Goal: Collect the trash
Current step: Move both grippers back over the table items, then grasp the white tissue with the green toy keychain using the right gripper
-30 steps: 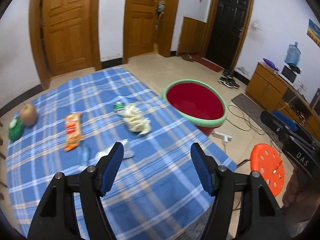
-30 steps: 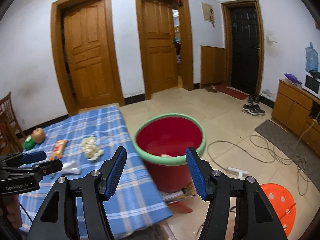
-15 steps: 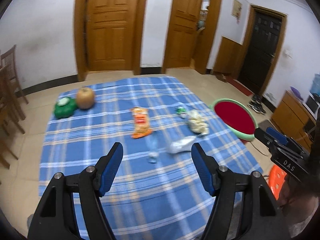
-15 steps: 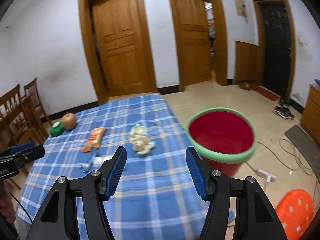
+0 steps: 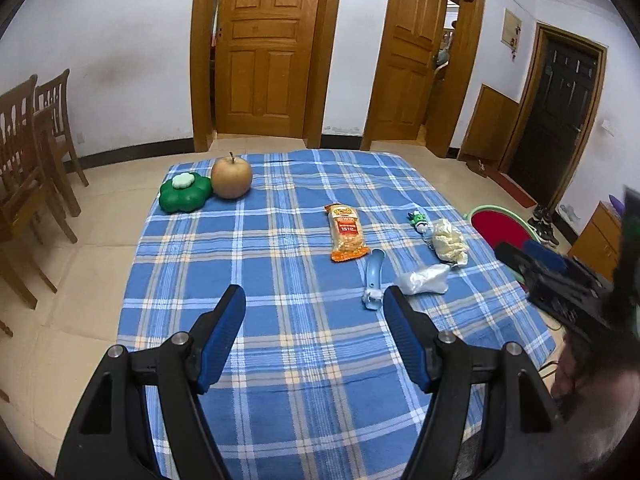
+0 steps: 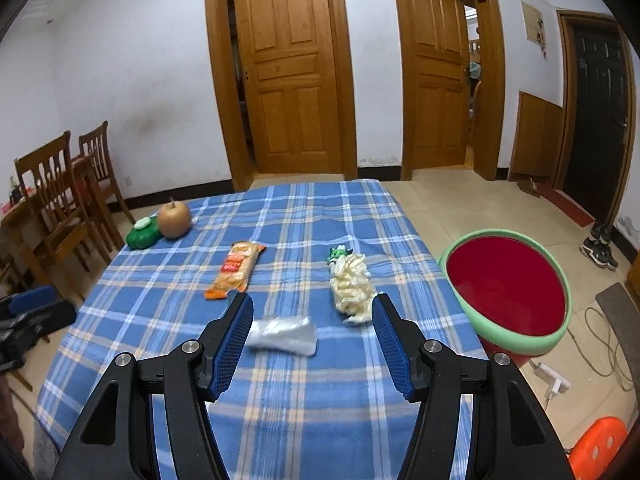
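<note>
Jaws wide on our left gripper (image 5: 314, 300), right gripper (image 6: 312, 308) opening, both empty. We're approaching; next, close right on clear wrapper (image 6: 282, 335), then red bin (image 6: 506, 284).

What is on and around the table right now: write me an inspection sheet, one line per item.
Surface: blue plaid tablecloth covers the table.
Job's things: orange snack wrapper, crumpled pale wrapper, clear plastic bag and light blue plastic piece lie on the cloth; red bin stands on the floor beside the table.
Clutter: apple, green flower-shaped object, small green item.
Grippers: left claw open and empty; right claw opening, nothing between its fingers.
Cables: cord and power strip on the floor.
Surroundings: wooden chairs, doors, orange stool.
</note>
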